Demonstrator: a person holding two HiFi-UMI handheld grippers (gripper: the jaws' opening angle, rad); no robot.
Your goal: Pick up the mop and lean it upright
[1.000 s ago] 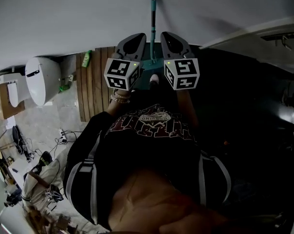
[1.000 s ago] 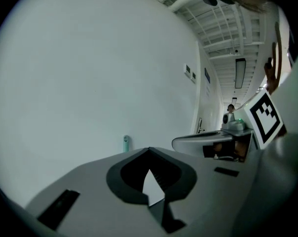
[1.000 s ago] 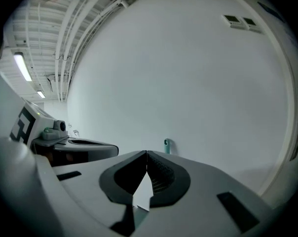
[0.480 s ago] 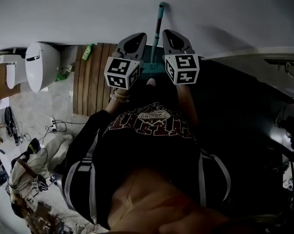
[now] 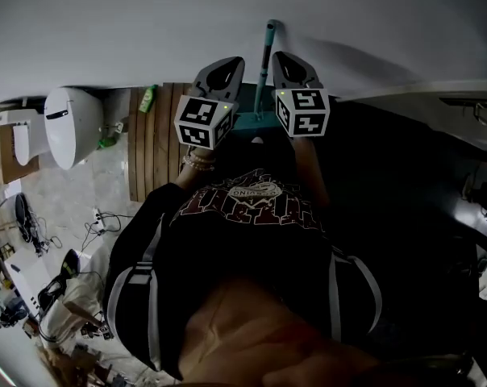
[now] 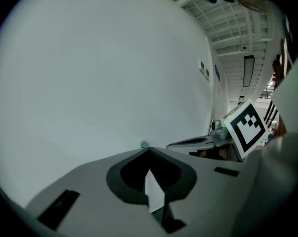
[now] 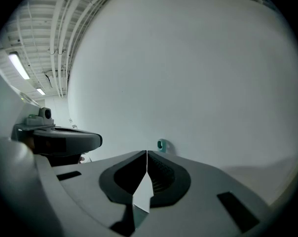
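Observation:
The mop's teal handle point(image 5: 265, 59) stands upright against the white wall, and its teal head point(image 5: 247, 120) rests on the floor below. Both grippers are held up in front of the wall, one on each side of the handle and apart from it. My left gripper point(image 5: 226, 65) is shut with nothing in it, and so is my right gripper point(image 5: 286, 60). In the left gripper view the shut jaws point(image 6: 149, 154) point at the wall, with the handle's tip point(image 6: 143, 144) just past them. The right gripper view shows the same over its jaws point(image 7: 147, 154): the teal tip point(image 7: 161, 144) against the wall.
A white toilet point(image 5: 68, 127) stands at the left by a wooden slat floor point(image 5: 159, 147), with a green bottle point(image 5: 147, 97) at the wall. Cables point(image 5: 106, 218) and clutter lie on the tiled floor at lower left. The right side is dark.
The head view has shifted a little. Both grippers stay shut on either side of the mop handle, which keeps leaning on the wall.

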